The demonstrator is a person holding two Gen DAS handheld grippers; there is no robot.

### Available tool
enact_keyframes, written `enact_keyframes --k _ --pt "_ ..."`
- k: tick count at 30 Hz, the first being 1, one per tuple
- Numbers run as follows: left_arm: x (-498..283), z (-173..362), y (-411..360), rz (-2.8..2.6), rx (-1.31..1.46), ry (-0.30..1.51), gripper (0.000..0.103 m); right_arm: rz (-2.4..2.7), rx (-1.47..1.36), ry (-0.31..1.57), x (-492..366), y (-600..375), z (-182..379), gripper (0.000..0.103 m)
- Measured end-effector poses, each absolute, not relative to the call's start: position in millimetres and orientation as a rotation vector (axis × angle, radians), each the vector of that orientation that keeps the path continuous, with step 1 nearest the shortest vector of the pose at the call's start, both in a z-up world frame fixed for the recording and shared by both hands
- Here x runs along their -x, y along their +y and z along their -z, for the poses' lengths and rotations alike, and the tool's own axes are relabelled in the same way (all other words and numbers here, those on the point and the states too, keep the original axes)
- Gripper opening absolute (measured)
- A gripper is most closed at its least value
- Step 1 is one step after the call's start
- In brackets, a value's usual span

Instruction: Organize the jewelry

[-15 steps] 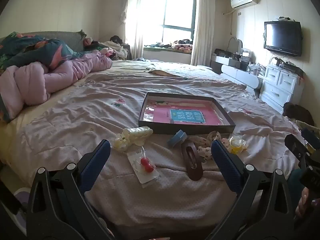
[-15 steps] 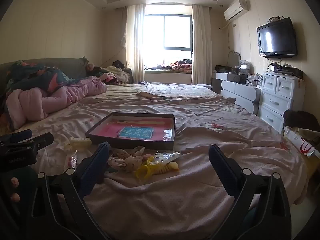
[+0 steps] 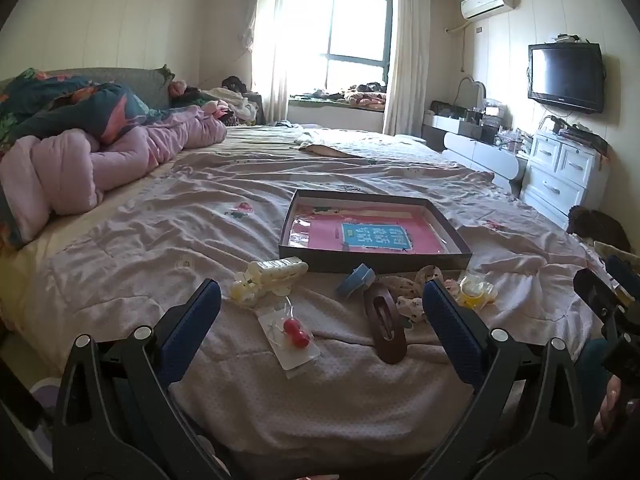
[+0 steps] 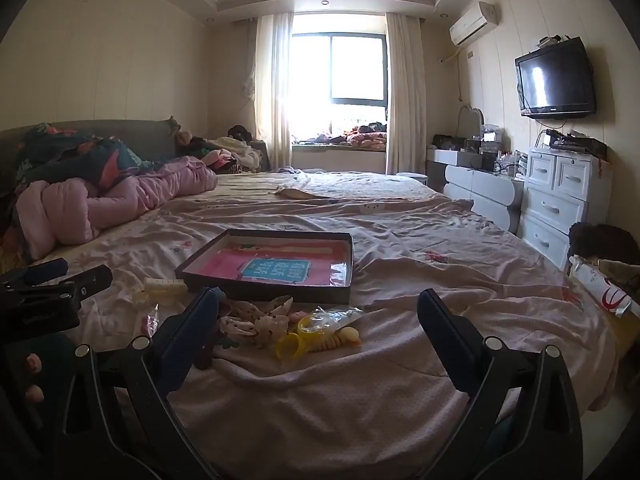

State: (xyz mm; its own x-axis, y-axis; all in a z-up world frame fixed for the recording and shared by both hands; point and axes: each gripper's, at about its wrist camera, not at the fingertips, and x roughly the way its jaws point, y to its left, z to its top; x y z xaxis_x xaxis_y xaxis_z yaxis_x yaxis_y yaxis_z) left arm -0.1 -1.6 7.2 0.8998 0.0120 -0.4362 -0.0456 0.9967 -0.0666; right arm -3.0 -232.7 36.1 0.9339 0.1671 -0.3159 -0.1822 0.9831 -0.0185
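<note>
A shallow dark box (image 3: 452,229) with a pink lining lies on the bed; it also shows in the right wrist view (image 4: 264,286). In front of it lie a cream hair claw (image 3: 276,270), a card with red bead earrings (image 3: 290,336), a brown oval hair clip (image 3: 385,326), a blue clip (image 3: 356,278), a dotted scrunchie (image 3: 412,288) and yellow rings (image 4: 302,338). My left gripper (image 3: 320,308) is open and empty, above the bed's front edge before the earrings. My right gripper (image 4: 318,316) is open and empty, near the yellow rings.
A pink quilt (image 3: 100,164) and pillows are piled at the left of the bed. White drawers (image 3: 560,172) and a wall TV (image 3: 566,76) stand at the right. A white bag (image 4: 600,288) lies at the bed's right edge.
Both grippers have barely moved; the views are almost the same as half a second ago. Nothing was picked up or let go.
</note>
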Motion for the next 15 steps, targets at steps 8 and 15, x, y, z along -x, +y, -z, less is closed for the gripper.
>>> enact_keyframes --k 8,15 --pt "3.0 -13.5 -2.0 -0.028 0.076 0.447 0.093 -0.182 0.047 0.302 8.1 -235.1 -39.8 0.097" --pt "3.6 -13.1 -2.3 -0.029 0.075 0.443 0.093 -0.18 0.048 0.294 10.3 -235.8 -41.1 0.097"
